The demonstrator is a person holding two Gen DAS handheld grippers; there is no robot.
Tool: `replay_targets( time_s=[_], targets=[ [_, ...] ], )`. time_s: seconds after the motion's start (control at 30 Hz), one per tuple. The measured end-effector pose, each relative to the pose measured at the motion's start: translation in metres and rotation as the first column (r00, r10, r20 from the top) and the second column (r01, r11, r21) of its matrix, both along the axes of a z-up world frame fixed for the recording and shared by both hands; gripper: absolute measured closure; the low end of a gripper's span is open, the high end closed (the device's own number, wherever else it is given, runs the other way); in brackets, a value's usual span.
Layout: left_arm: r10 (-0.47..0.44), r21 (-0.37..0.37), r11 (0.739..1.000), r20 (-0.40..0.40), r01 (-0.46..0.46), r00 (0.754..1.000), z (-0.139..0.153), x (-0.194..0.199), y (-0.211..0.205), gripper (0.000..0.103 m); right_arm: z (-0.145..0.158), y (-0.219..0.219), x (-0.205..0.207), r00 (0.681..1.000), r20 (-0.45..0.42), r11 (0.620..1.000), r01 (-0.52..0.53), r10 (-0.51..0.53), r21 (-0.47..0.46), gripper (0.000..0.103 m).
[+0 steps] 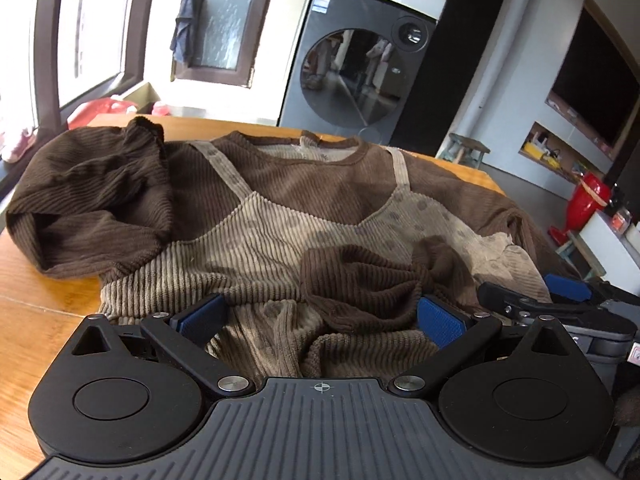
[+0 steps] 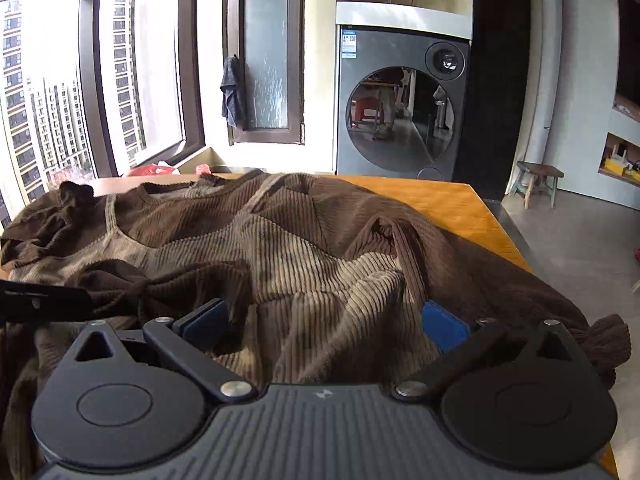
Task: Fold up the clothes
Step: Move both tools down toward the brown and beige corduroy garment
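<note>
Meanwhile, a brown ribbed sweater (image 1: 280, 208) lies face up across the wooden surface (image 1: 36, 304), neckline toward the far edge, one sleeve (image 1: 360, 296) bunched over its hem at the near edge. Left gripper (image 1: 320, 312) and right gripper (image 2: 326, 322) hover low over that hem, jaws wide, nothing held. Likely risk: closing on the loose sleeve or a single layer would drag the knit askew, spoiling the fold.

Bare desk (image 1: 44, 296) lies open at nine o'clock of the left claw (image 1: 320, 316); the right claw (image 1: 560, 300) crowds three o'clock, the sweater (image 1: 256, 216) heaped ahead.
</note>
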State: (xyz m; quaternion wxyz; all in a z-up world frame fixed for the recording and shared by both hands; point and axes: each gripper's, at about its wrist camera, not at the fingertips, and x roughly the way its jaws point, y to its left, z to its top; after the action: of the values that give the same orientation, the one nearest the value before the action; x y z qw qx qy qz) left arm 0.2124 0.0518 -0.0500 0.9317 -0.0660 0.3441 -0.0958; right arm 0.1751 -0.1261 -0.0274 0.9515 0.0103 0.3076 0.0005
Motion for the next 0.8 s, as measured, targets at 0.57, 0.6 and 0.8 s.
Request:
replay_targets(
  time_s=[0.57, 0.6, 0.8],
  targets=[
    [-0.122, 0.100, 0.988, 0.020, 0.119, 0.992, -0.003, -0.004, 0.024, 0.000, -0.009, -0.029, -0.030, 0.983, -0.051, 0.984, 0.176, -0.175, 0.015, 0.000],
    [-0.105, 0.120, 0.988, 0.026, 0.101, 0.994, 0.001, -0.007, 0.029, 0.000, -0.009, -0.031, -0.033, 0.983, -0.047, 0.984, 0.179, -0.178, 0.013, 0.000],
    [-0.051, 0.149, 0.988, 0.126, 0.032, 0.991, 0.042, -0.041, 0.062, 0.000, 0.000, -0.046, -0.052, 0.991, -0.005, 0.990, 0.136, -0.136, 0.034, 0.000]
  ],
)
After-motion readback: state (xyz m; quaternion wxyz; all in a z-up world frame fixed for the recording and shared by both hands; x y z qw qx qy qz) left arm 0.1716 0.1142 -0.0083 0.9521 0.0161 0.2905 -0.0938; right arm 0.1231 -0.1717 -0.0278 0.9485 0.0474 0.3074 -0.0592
